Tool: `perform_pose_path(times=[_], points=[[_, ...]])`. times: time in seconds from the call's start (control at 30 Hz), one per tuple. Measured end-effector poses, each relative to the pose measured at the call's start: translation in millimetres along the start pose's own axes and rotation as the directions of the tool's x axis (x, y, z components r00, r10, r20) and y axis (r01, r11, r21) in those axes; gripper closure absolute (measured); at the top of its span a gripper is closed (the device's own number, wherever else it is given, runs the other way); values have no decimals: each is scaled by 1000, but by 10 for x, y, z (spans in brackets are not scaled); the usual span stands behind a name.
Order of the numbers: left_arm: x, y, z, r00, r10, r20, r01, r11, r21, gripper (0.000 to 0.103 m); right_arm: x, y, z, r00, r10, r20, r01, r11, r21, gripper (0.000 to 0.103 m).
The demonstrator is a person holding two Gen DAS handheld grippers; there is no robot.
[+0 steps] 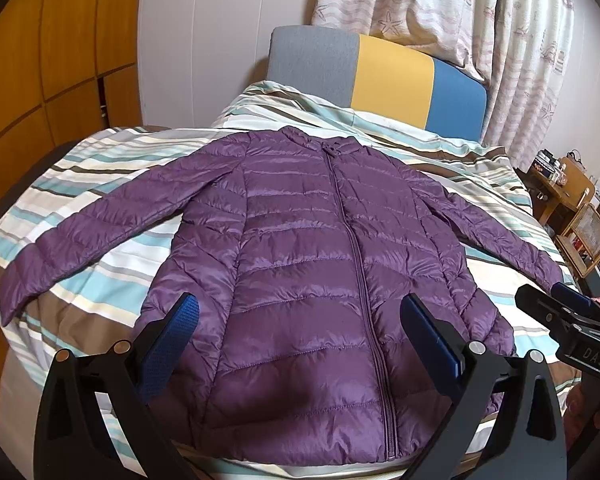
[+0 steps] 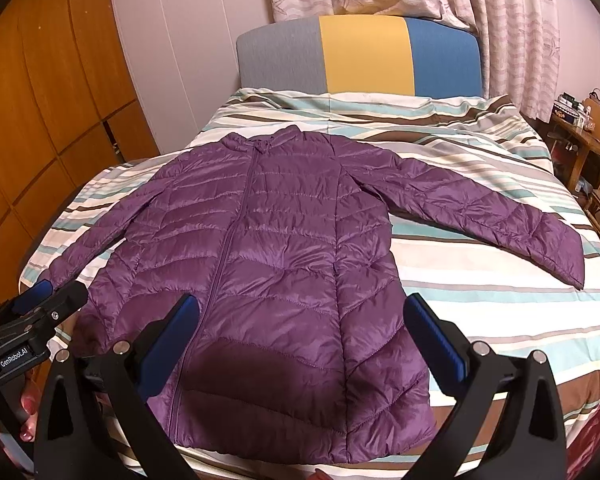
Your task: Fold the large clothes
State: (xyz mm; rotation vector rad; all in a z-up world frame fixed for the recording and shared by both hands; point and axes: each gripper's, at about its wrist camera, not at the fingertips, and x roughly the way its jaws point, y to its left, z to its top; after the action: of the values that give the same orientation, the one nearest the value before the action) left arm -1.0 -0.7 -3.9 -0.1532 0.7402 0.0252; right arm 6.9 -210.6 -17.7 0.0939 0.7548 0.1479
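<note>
- Jacket (image 1: pixel 320 272), purple and zipped, lies flat on the striped bedspread (image 2: pixel 480 300), collar toward 12 o'clock.
- Left gripper (image 1: pixel 300 336) and right gripper (image 2: pixel 302 332) hover at 6 o'clock, fingers spread, holding nothing.
- Folding looks unstarted; next, likely pinch a sleeve (image 2: pixel 520 224) and fold it inward.

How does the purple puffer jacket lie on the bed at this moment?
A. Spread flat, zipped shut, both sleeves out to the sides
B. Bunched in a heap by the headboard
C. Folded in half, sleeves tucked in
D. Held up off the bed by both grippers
A: the purple jacket lies flat on the striped bedding, zipper closed, sleeves spread, with the left gripper and right gripper open above its hem.
</note>
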Motion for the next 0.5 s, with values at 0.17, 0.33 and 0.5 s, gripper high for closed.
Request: perform_pose_path(times=[0.17, 0.33, 0.5], points=[[3, 0, -5, 1000, 2, -2, -2, 1000, 1, 3, 22, -3, -9, 1000, 5, -9, -5, 1000, -3, 2], [4, 5, -24, 1000, 5, -8, -5, 1000, 1, 3, 33, -11, -16, 1000, 8, -17, -8, 1000, -8, 2], [3, -6, -37, 1000, 7, -11, -7, 1000, -1, 3, 44, -10, -26, 1000, 6, -22, -6, 1000, -10, 2]])
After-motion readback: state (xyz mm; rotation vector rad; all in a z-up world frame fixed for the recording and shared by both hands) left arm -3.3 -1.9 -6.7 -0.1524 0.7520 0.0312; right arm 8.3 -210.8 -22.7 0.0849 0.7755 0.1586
